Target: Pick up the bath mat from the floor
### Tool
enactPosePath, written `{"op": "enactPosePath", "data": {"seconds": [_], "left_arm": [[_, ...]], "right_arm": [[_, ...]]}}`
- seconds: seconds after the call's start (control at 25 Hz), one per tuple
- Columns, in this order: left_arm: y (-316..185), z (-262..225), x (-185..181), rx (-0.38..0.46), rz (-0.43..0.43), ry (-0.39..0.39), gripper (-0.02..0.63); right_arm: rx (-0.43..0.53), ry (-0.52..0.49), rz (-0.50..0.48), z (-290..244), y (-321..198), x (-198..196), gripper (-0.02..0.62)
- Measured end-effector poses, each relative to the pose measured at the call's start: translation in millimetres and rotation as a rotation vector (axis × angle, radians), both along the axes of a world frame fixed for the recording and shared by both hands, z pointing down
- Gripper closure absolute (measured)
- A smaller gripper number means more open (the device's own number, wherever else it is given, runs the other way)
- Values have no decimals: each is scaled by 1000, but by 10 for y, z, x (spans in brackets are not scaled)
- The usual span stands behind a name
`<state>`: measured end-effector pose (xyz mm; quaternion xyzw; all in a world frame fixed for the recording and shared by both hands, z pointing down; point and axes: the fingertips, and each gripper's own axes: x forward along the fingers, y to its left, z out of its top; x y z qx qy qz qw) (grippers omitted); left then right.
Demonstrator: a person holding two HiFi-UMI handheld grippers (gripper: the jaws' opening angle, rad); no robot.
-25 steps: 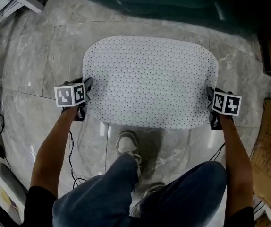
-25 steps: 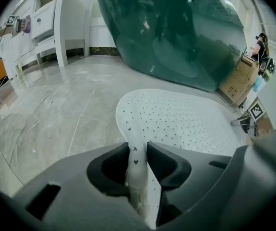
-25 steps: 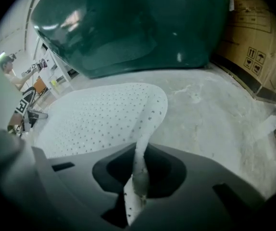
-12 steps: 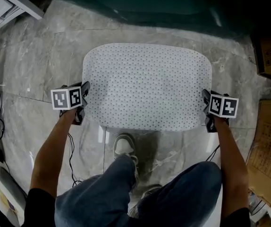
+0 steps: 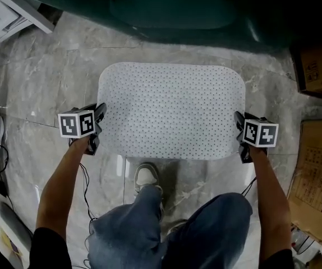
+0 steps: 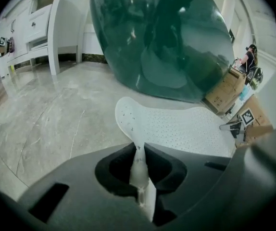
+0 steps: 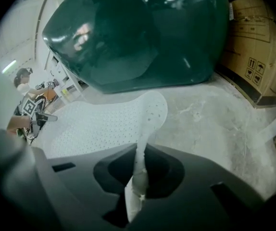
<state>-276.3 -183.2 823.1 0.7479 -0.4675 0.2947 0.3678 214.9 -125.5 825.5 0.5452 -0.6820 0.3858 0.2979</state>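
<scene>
Marble floor (image 5: pixel 43 88) lies beneath the white dotted bath mat (image 5: pixel 172 111), which we hold spread between our two grippers in front of the dark green tub (image 5: pixel 166 10). Our left gripper (image 5: pixel 98 122) pinches the mat's left edge; its jaws have just been closing, and the edge stands pressed between them. Our right gripper (image 5: pixel 239 130) is clamped on the right edge likewise. Both gripped edges curl upward. Our shoe (image 5: pixel 147 177) shows beside the mat's near edge, and cardboard boxes (image 5: pixel 318 167) lie at the right.
</scene>
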Motion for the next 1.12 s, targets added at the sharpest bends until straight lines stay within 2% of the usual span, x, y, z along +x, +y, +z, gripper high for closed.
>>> {"op": "enactPosePath", "data": {"seconds": [0.48, 0.6, 0.72, 0.92, 1.12], "left_arm": [[16, -674, 307, 16, 36, 53, 571], [12, -834, 373, 13, 55, 54, 571], [19, -1013, 331, 10, 38, 44, 572], [4, -1497, 354, 11, 39, 47, 572], [-59, -2124, 483, 23, 42, 68, 572]], "right_arm": [[15, -31, -17, -634, 7, -267, 568], [11, -33, -3, -757, 38, -290, 568], [2, -21, 21, -911, 79, -237, 569], [-2, -43, 49, -1344, 108, -184, 569], [24, -48, 50, -2041, 32, -217, 569]]}}
